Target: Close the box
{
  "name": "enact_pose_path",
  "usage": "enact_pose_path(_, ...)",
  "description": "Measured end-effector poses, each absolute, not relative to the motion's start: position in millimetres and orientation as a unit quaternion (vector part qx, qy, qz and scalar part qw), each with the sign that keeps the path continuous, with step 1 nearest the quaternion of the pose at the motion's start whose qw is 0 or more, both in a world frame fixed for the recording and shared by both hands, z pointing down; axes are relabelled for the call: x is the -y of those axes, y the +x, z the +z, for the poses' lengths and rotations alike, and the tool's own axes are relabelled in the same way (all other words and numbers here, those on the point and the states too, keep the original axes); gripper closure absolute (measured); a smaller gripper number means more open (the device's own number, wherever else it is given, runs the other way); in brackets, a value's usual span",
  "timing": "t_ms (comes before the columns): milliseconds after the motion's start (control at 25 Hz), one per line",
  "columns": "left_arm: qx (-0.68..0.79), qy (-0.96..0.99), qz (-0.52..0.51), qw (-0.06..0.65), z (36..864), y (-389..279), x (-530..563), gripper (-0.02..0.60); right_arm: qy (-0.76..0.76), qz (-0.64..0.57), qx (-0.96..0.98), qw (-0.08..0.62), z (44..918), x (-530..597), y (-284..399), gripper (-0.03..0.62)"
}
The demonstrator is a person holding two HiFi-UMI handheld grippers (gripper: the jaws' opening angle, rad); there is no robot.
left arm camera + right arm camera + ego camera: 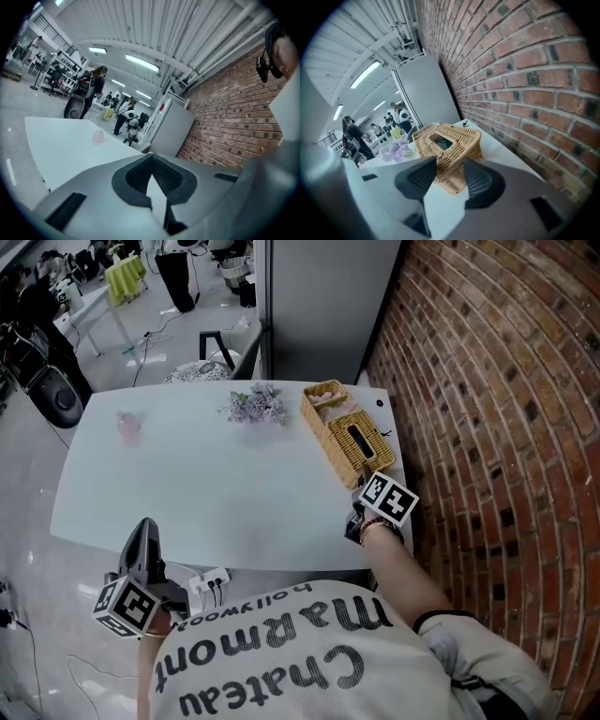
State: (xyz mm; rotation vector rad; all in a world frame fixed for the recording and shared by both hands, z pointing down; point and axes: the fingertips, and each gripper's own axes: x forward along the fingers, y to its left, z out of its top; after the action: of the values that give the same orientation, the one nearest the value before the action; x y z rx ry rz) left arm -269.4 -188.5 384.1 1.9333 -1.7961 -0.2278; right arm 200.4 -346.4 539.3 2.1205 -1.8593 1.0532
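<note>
We hold the right hand-held gripper [449, 165], jaws apart and empty, facing the wicker box [465, 146] on the bench [206, 493]. The left hand-held gripper [151, 161] has its jaws together, empty.

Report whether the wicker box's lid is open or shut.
Open. The slotted lid sits tilted up off the wicker box, and the head view shows the box's far end uncovered.

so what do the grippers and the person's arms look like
The left gripper and right gripper both have pale grey moulded jaws with dark ribbed pads. Each carries a cube of black-and-white square markers. The person wears a pale short-sleeved shirt with dark lettering, and a band on the right wrist.
</note>
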Motion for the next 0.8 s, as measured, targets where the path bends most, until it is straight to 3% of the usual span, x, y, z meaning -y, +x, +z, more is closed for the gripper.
enact_pose_path(360, 0.643, 0.722, -0.084, 0.241, 385, -283, 180, 0.58, 0.71, 0.332, 0.616, 0.081, 534, 332, 197, 0.411)
enact_pose_path(600, 0.627, 0.737, -0.077, 0.238, 387, -292, 173, 0.58, 0.703, 0.361, 0.611, 0.052, 542, 302, 165, 0.45)
enact_pose_path(800, 0.605, 0.754, -0.08, 0.241, 384, -292, 160, 0.58, 0.655, 0.376, 0.655, 0.034, 534, 274, 110, 0.518)
